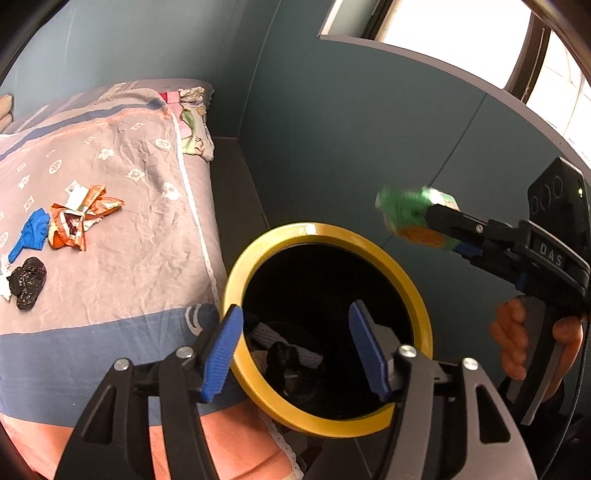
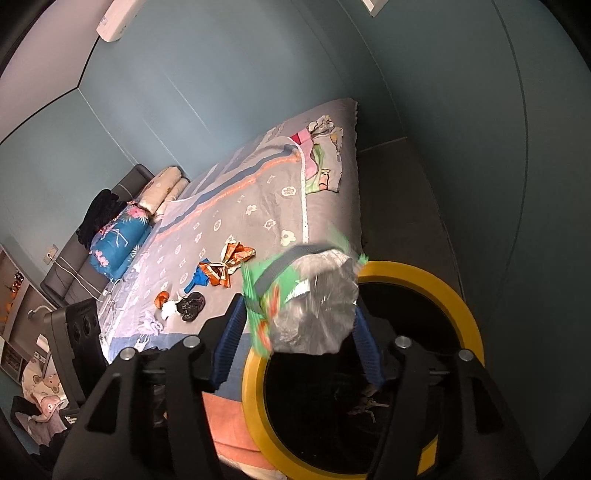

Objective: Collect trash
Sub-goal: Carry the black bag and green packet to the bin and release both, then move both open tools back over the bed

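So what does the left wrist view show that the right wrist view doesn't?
Only left: a window, a hand on the right gripper's handle, trash already in the bin. Only right: pillows, a blue bundle, the wrapper's silver inside. Both: bin, green wrapper, orange wrapper, black scrap on the bed.

Yellow-rimmed black bin (image 1: pixel 413 280), green-orange wrapper (image 1: pixel 406 218), grey flower-print bedspread (image 1: pixel 122 177), blue fingers (image 1: pixel 221 354)

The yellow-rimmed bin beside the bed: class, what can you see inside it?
Inside the bin, the left wrist view shows a grey strap-like piece and a dark crumpled lump near the bottom. The rest is black shadow, so any other contents cannot be made out.
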The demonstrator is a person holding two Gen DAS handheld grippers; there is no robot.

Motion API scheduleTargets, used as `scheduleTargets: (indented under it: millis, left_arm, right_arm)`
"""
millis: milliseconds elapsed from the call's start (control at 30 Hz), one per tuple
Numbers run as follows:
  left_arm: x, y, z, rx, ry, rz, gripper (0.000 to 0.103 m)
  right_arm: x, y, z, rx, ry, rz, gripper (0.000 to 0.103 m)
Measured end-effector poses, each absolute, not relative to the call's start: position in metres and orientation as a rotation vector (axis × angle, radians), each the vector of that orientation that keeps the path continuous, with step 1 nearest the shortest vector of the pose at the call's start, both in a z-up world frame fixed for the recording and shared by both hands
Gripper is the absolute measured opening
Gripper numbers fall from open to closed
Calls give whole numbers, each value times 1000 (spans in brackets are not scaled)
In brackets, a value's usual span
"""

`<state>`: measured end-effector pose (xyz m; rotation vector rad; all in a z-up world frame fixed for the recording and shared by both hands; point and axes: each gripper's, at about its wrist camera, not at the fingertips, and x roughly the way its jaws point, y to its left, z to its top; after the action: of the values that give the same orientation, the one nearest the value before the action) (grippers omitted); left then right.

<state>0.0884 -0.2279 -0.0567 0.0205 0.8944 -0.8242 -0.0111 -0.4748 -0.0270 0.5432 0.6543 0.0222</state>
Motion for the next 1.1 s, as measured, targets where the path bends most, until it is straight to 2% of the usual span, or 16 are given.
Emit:
scheduleTargets:
  millis: [533, 733, 1100]
  left_arm:
    - [99, -176, -43, -24, 817, -699, 82]
    - [115, -143, -37, -50, 770, -624, 89]
    - [146, -69, -40, -85, 735, -454, 92]
  right_arm:
    - [5, -463, -20, 506, 659, 33, 64]
    - [27, -442, -15, 474, 660, 99, 73]
    - [91, -368, -4, 348, 666, 215, 84]
